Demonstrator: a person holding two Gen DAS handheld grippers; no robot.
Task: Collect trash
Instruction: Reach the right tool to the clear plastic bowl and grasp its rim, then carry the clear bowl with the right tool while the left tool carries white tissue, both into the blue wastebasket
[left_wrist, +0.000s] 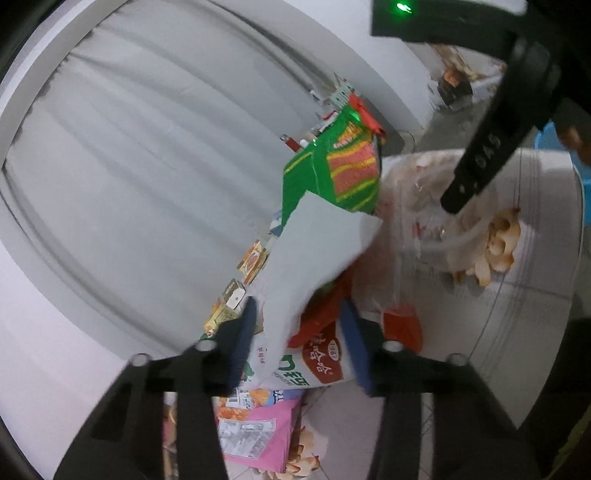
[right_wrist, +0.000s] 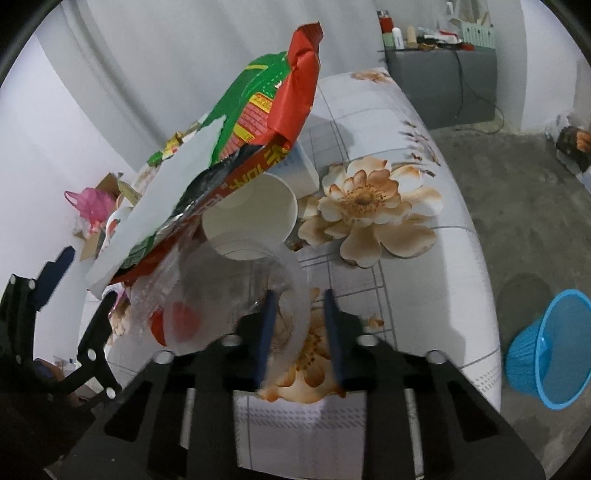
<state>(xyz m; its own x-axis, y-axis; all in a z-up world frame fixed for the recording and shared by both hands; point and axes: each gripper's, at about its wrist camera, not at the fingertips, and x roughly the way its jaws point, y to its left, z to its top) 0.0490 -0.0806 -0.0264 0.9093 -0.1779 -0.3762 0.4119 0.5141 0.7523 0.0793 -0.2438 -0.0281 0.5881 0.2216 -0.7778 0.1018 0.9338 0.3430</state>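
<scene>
A bundle of snack bags (left_wrist: 317, 236), green, red and white, juts up from between the blue pads of my left gripper (left_wrist: 299, 332), which is shut on its lower end. In the right wrist view the same bundle (right_wrist: 258, 122) slants over two white paper cups (right_wrist: 251, 210), with my left gripper (right_wrist: 79, 295) at its lower corner. A clear plastic cup (right_wrist: 229, 295) lies on its side on the table. My right gripper (right_wrist: 300, 325) has narrow jaws either side of the cup's rim wall, with a gap showing on both sides. One right finger (left_wrist: 476, 173) hangs over that cup (left_wrist: 424, 221).
The table wears a flower-print cloth (right_wrist: 406, 277). A blue mesh waste basket (right_wrist: 546, 350) stands on the floor to its right. A grey cabinet (right_wrist: 439, 85) with bottles is at the back. A pink wrapper (left_wrist: 258, 435) and more packets lie below the left gripper.
</scene>
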